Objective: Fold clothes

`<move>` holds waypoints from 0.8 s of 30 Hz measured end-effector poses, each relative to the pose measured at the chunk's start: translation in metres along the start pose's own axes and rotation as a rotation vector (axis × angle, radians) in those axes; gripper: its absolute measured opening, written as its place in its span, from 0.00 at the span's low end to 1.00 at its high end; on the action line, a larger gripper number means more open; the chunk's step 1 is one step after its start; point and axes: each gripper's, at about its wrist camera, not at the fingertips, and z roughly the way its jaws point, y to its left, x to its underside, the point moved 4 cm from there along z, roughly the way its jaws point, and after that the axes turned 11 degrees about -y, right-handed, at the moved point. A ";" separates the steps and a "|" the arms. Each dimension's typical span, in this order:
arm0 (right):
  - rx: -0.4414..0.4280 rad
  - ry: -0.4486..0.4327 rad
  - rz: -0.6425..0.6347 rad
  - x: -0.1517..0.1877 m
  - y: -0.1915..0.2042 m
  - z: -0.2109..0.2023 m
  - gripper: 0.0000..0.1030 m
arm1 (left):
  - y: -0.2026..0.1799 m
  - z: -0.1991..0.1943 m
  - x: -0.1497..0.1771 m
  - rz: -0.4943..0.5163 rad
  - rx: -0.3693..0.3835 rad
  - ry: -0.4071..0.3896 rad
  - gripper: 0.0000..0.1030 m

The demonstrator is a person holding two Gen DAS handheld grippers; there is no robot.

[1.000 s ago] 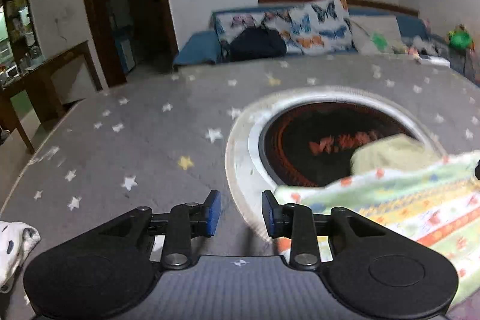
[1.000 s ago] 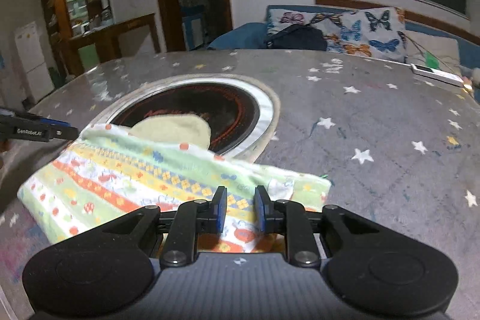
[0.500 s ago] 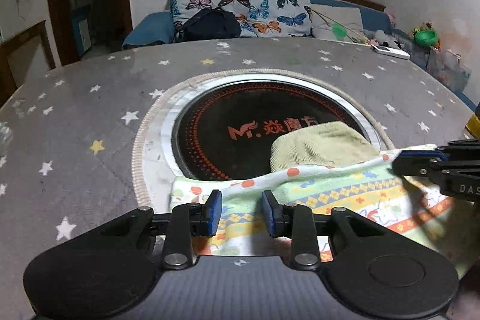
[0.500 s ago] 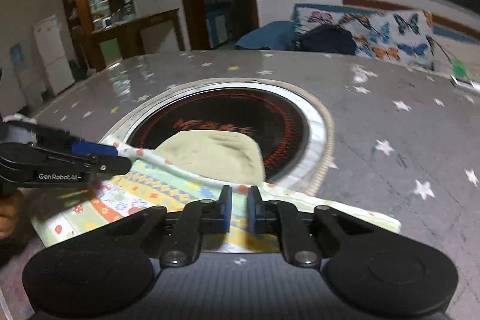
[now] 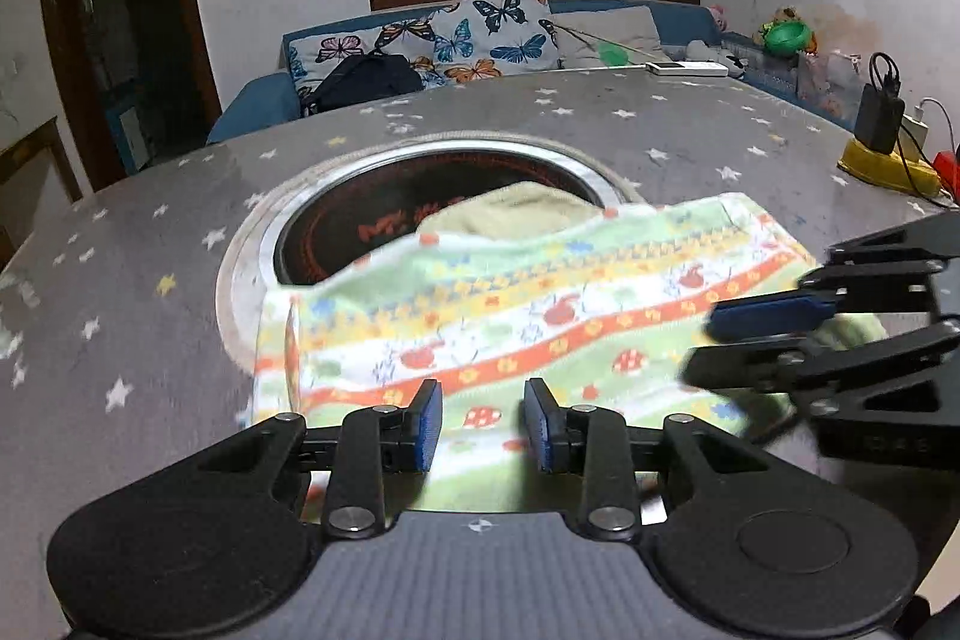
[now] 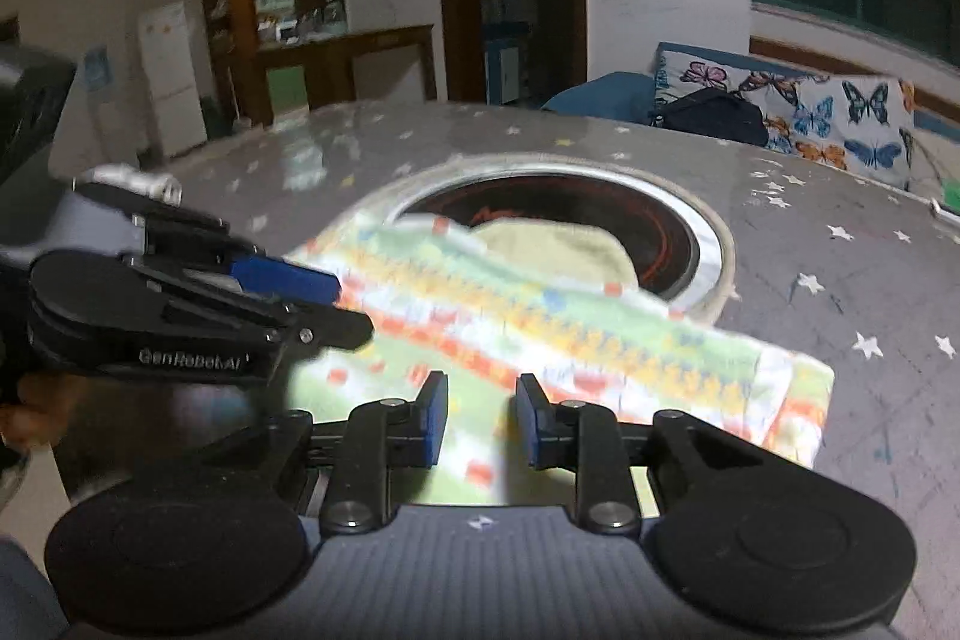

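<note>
A folded garment with green, yellow and orange stripes and small red prints (image 5: 510, 316) lies on the grey star-patterned table (image 5: 138, 292), partly over a pale green cloth (image 5: 516, 208) on the round black hob. The garment also shows in the right wrist view (image 6: 540, 334). My left gripper (image 5: 483, 424) is open over the garment's near edge, with nothing between its pads. My right gripper (image 6: 480, 418) is open over the garment too. In the left wrist view the right gripper (image 5: 780, 322) reaches in from the right. In the right wrist view the left gripper (image 6: 312, 298) reaches in from the left.
The round black hob (image 5: 384, 226) with a metal rim is sunk in the table's middle. A yellow item with a black charger and cables (image 5: 882, 148) sits at the table's right edge. A white remote (image 5: 684, 68) lies at the far edge. A sofa with butterfly cushions (image 5: 480, 34) stands behind.
Both grippers have opened wider and moved in over the garment's near part. The right gripper was shut half a second ago. The garment has shifted a little.
</note>
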 end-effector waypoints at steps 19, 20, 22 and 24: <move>0.100 -0.051 0.066 -0.007 -0.048 -0.024 0.29 | 0.027 -0.002 -0.001 -0.069 -0.049 0.015 0.45; 0.100 -0.040 0.067 -0.006 -0.049 -0.019 0.29 | 0.028 -0.003 -0.002 -0.066 -0.049 0.016 0.45; 0.115 -0.011 0.068 0.001 -0.054 -0.010 0.29 | 0.030 -0.004 -0.005 -0.064 -0.048 0.021 0.45; 0.131 0.011 0.073 0.005 -0.060 -0.004 0.29 | 0.033 -0.004 -0.012 -0.059 -0.049 0.008 0.45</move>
